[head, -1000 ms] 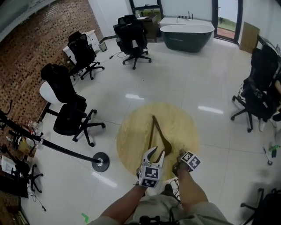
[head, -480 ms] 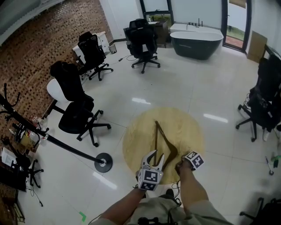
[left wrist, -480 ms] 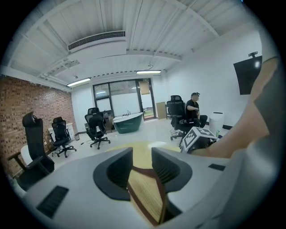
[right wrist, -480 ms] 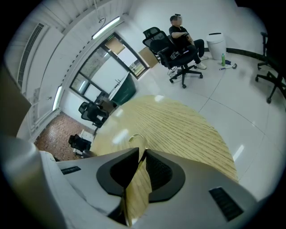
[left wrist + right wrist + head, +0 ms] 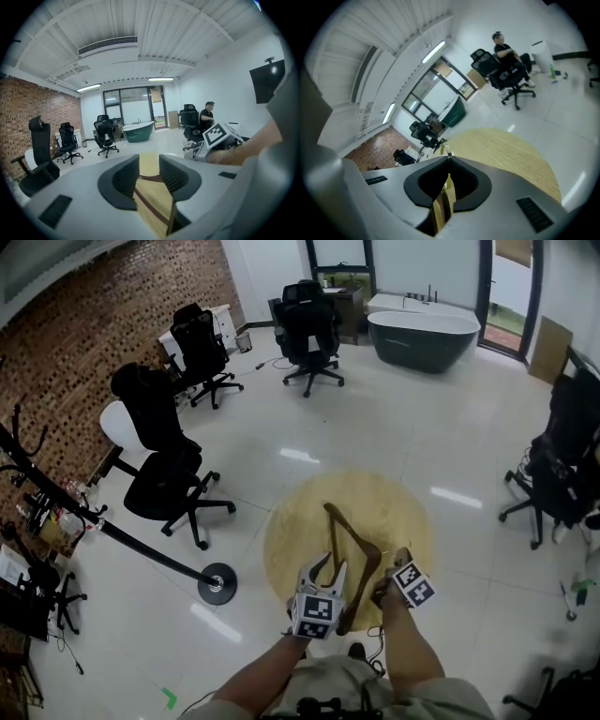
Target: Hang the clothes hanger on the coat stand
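A dark wooden clothes hanger (image 5: 354, 554) is over the round wooden table (image 5: 300, 531). My right gripper (image 5: 395, 564) is shut on it near the hook. In the right gripper view the wood (image 5: 442, 206) is pinched between the jaws of the right gripper (image 5: 448, 162), and the metal hook (image 5: 446, 151) sticks up past them. My left gripper (image 5: 324, 568) is open just left of the hanger. In the left gripper view nothing sits between the jaws of the left gripper (image 5: 149, 161); one hanger arm (image 5: 152, 209) runs below them. The black coat stand (image 5: 217, 584) stands on the floor to the left.
Black office chairs (image 5: 169, 486) stand left of the table, with more (image 5: 307, 326) at the back and one (image 5: 562, 474) at the right. A dark bathtub (image 5: 422, 338) is at the far end. A seated person (image 5: 506, 49) is beyond the table.
The right gripper's jaws have come together on the hanger. The hanger, which lay flat on the table, now stands tilted with its near end raised. The left gripper stays open beside it.
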